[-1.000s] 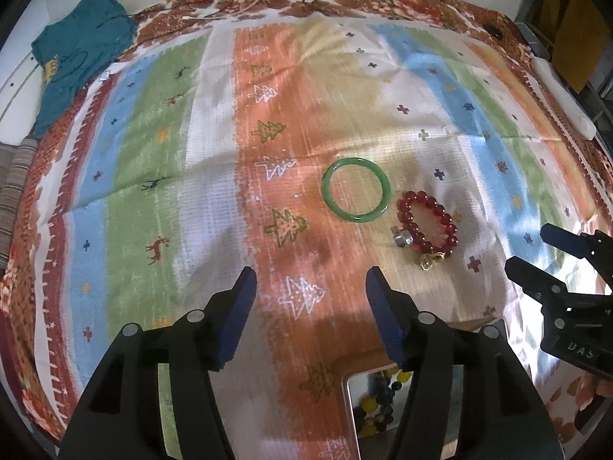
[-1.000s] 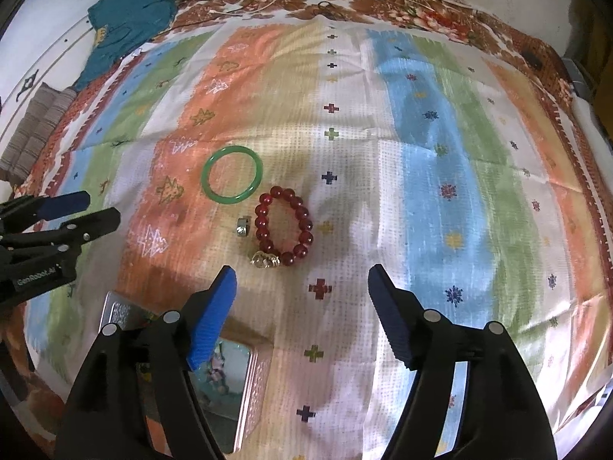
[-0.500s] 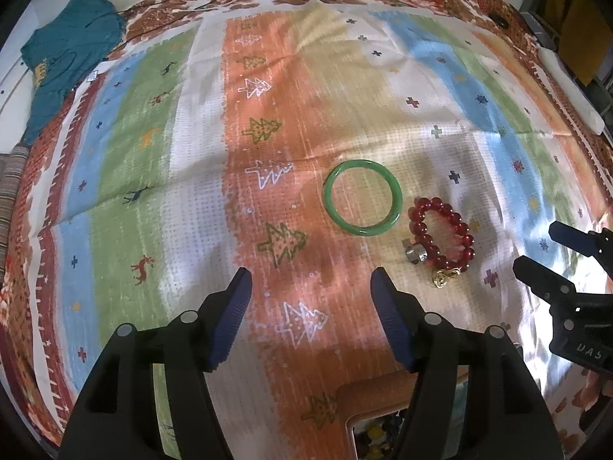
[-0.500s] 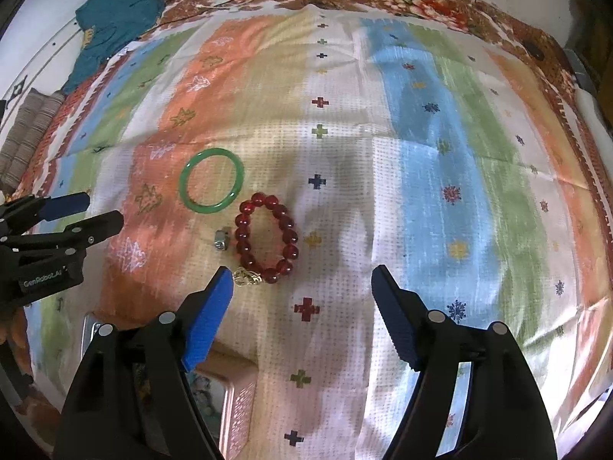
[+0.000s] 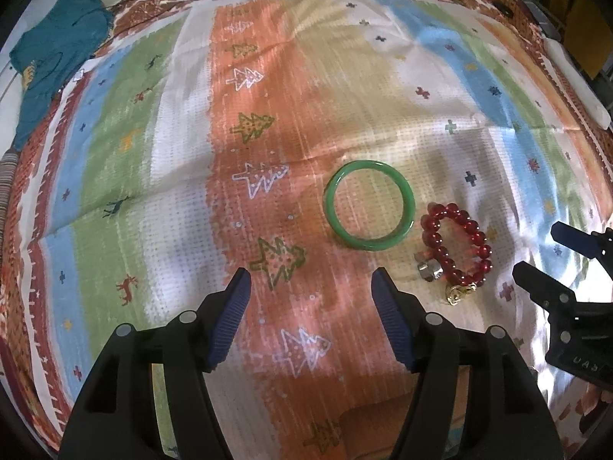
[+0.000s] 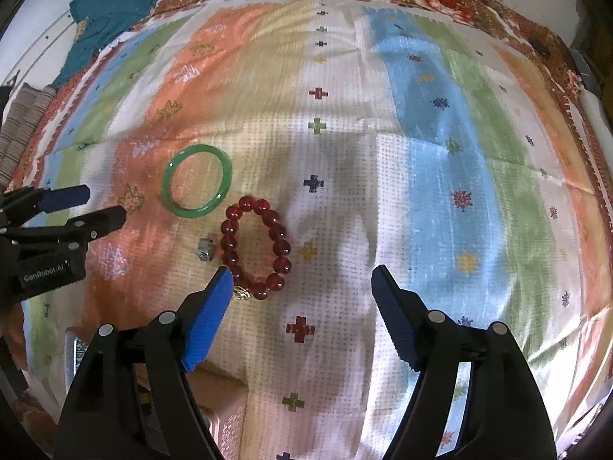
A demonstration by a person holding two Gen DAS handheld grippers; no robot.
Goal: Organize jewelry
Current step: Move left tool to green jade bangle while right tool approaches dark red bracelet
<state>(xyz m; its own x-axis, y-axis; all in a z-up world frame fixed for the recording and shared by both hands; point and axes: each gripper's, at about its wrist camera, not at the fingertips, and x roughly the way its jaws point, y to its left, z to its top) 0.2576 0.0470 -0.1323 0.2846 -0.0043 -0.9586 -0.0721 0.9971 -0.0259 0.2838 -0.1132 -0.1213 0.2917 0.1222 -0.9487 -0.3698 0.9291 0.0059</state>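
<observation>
A green bangle (image 5: 369,204) lies flat on the striped cloth, also in the right wrist view (image 6: 196,180). Beside it lie a red bead bracelet (image 5: 456,248) with a gold charm (image 5: 456,293), seen too in the right wrist view (image 6: 256,248), and a small silver ring (image 5: 429,269) (image 6: 206,250). My left gripper (image 5: 311,287) is open and empty, short of the bangle. My right gripper (image 6: 300,285) is open and empty, its left finger close above the bracelet's charm. The pink jewelry box (image 6: 226,410) sits low, mostly hidden behind the fingers.
The striped patterned cloth (image 5: 268,115) covers the bed. A teal garment (image 5: 53,50) lies at the far left corner. A white object (image 5: 574,76) lies along the right edge. The box's rim shows low in the left wrist view (image 5: 379,414).
Both grippers have moved forward and lower toward the jewelry; the bangle, bracelet and ring now sit nearer the fingers. The box has slid under the view. Jaws stayed open.
</observation>
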